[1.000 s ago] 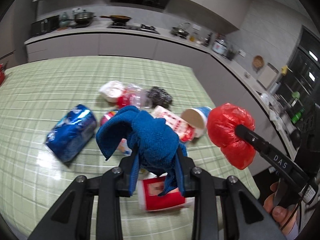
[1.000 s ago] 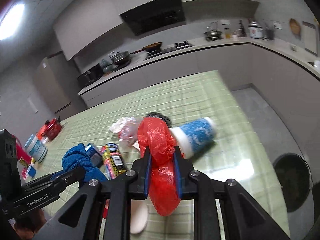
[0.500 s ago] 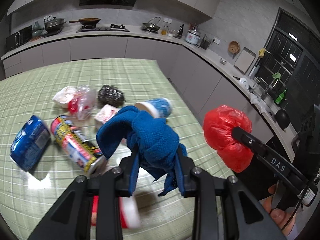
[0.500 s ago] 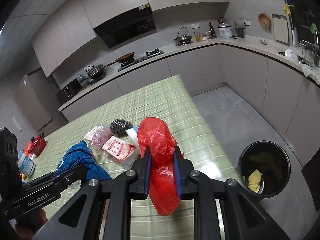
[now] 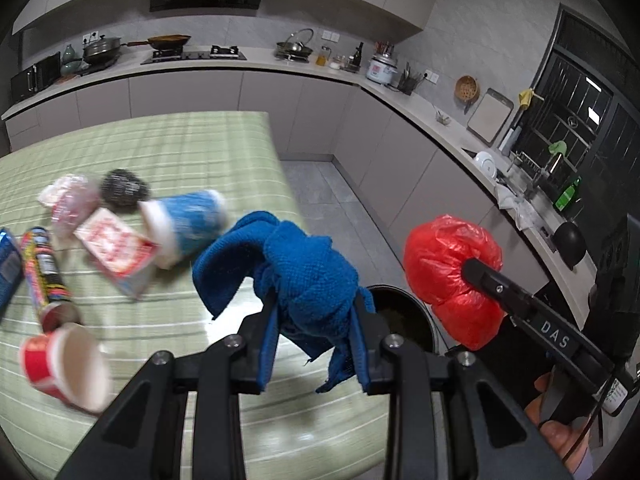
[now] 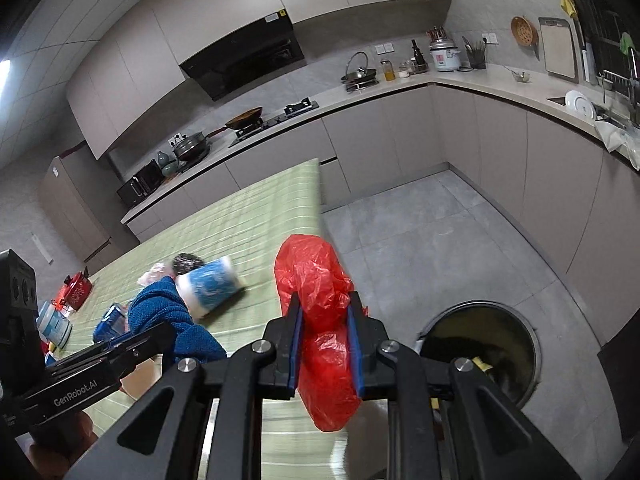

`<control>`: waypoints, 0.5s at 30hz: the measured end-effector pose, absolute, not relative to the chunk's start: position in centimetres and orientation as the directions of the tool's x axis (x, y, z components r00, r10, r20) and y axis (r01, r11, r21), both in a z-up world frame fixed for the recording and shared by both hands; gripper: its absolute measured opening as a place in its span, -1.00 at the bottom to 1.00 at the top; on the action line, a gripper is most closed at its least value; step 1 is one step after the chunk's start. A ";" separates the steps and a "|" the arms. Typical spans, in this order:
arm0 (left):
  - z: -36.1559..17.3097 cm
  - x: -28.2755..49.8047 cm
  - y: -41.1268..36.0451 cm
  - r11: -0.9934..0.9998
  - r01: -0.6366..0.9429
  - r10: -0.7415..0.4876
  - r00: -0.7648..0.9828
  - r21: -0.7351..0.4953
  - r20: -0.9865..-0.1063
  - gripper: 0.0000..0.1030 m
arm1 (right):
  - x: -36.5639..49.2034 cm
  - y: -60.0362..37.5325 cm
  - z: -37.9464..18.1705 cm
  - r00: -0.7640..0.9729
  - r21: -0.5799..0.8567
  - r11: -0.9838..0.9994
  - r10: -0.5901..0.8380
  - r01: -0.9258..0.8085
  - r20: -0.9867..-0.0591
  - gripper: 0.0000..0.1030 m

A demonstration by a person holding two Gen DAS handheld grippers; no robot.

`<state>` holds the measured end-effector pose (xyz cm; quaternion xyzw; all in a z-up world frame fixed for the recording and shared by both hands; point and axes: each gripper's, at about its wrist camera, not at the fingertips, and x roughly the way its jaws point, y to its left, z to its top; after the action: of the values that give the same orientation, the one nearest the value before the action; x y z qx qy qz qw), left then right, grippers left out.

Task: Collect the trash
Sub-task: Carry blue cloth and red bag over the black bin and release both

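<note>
Your right gripper (image 6: 325, 344), clamped on the red bag (image 6: 320, 320), sits nearer the bin (image 6: 480, 348) on the floor past the table edge than your left gripper (image 5: 316, 320), pinching the blue cloth (image 5: 304, 272).

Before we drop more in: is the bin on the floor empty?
No: the bin is open and yellow scraps lie inside it.

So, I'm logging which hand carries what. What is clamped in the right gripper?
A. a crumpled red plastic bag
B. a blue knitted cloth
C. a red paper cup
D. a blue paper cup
A: the right gripper is shut on the crumpled red plastic bag; the blue knitted cloth sits in the left gripper.
</note>
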<state>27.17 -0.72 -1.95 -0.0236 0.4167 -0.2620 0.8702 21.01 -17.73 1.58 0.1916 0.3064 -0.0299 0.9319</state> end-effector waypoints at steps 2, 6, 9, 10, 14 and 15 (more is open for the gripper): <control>-2.4 26.8 -2.9 0.858 0.442 -0.480 0.503 -0.263 -0.719 -0.37 | 20.6 -20.0 1.3 0.809 0.343 0.922 0.058 0.182 -0.585 -0.59; -3.2 26.4 -6.8 0.848 0.463 -0.484 0.481 -0.257 -0.731 -0.37 | 19.7 -24.3 0.4 0.801 0.349 0.912 0.040 0.215 -0.597 -0.58; -4.0 26.2 -9.2 0.838 0.480 -0.490 0.456 -0.258 -0.743 -0.37 | 19.3 -27.2 -0.7 0.786 0.357 0.901 0.031 0.245 -0.617 -0.59; -4.2 26.0 -10.0 0.836 0.485 -0.489 0.451 -0.256 -0.747 -0.37 | 19.1 -28.0 -1.1 0.781 0.358 0.898 0.027 0.255 -0.624 -0.59; -6.1 25.9 -13.3 0.831 0.500 -0.476 0.411 -0.245 -0.777 -0.36 | 18.7 -31.1 -2.9 0.755 0.360 0.887 0.019 0.289 -0.655 -0.59; -6.6 25.9 -13.9 0.829 0.504 -0.472 0.399 -0.242 -0.786 -0.36 | 18.8 -31.7 -3.4 0.747 0.359 0.885 0.019 0.298 -0.665 -0.59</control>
<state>25.93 -13.90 -6.58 0.0174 0.4641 -0.2916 0.8362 18.80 -31.68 -3.40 0.2274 0.3475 -0.0770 0.9064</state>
